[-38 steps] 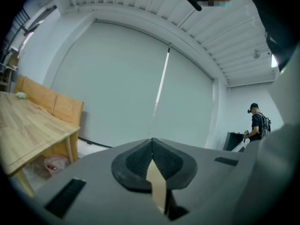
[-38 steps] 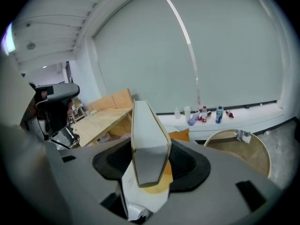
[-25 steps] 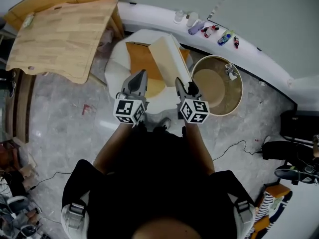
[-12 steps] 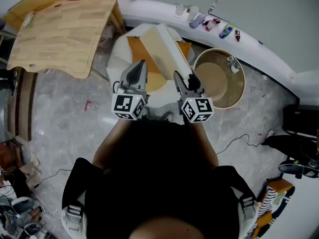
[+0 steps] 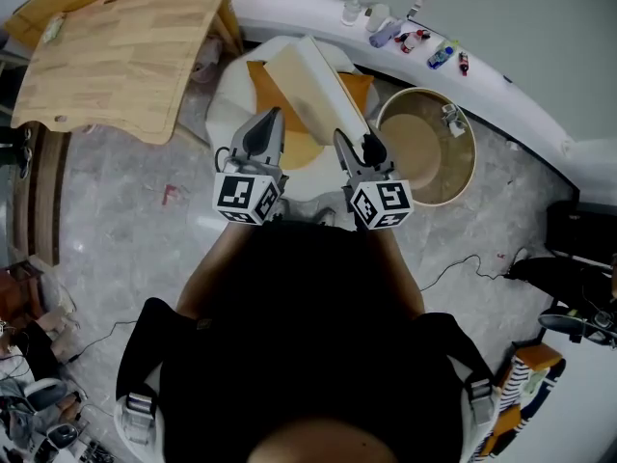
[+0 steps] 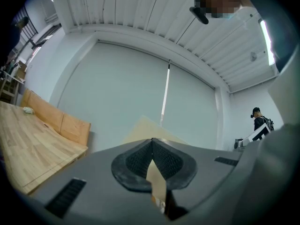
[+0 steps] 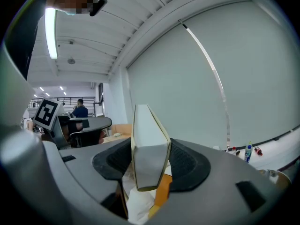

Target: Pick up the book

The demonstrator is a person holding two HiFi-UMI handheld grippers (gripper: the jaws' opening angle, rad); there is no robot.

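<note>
A thick cream-covered book (image 5: 313,80) hangs tilted above a white round seat (image 5: 229,104), and my right gripper (image 5: 353,147) is shut on its near end. In the right gripper view the book (image 7: 149,149) stands on edge between the two dark pads, which press on both covers. My left gripper (image 5: 264,129) is level beside the book's left side, its jaws shut and empty. In the left gripper view the pads meet at the tip of the left gripper (image 6: 152,142), and the book's cream cover (image 6: 149,126) shows just beyond them.
An orange cushion (image 5: 301,149) lies on the white seat under the book. A round tan tub (image 5: 426,149) stands to the right, a wooden tabletop (image 5: 116,56) to the left. Small bottles (image 5: 415,39) line a white curved ledge behind. A cable (image 5: 453,268) crosses the grey floor.
Both grippers have risen a little, the right one carrying the book higher off the seat. The jaws stand as before.
</note>
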